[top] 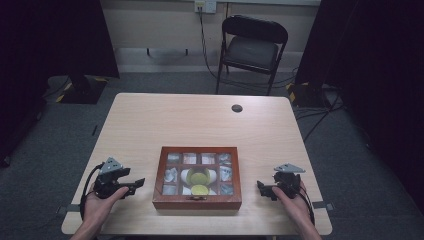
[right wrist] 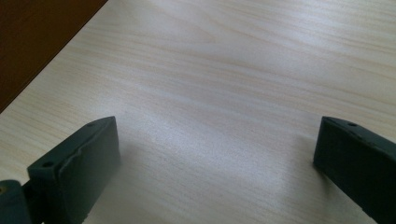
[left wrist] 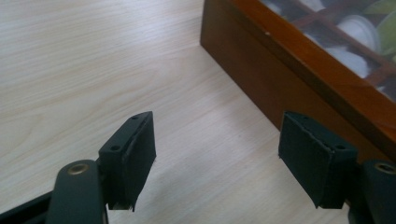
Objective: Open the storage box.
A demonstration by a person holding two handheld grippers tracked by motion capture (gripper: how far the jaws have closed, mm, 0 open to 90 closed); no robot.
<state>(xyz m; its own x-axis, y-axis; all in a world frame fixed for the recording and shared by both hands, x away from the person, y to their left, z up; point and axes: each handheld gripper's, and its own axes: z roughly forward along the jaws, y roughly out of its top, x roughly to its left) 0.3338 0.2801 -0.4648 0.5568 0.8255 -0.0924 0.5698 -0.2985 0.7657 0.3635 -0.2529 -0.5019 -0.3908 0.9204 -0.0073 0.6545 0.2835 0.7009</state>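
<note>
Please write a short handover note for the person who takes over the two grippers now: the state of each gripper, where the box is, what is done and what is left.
Left gripper: open, holds nothing, just left of the wooden box, jaws pointing toward its left side.
Right gripper: open, holds nothing, just right of the box, over bare table.
Box: near the front middle of the table, glass-paned lid shut, small clasp at the front. Through the glass show white pieces and a yellow-green round thing; what they are I cannot tell.
Done: nothing visible on the box yet; neither gripper touches it.
Left: probably to grip or open the box; approach from both sides looks free.
</note>
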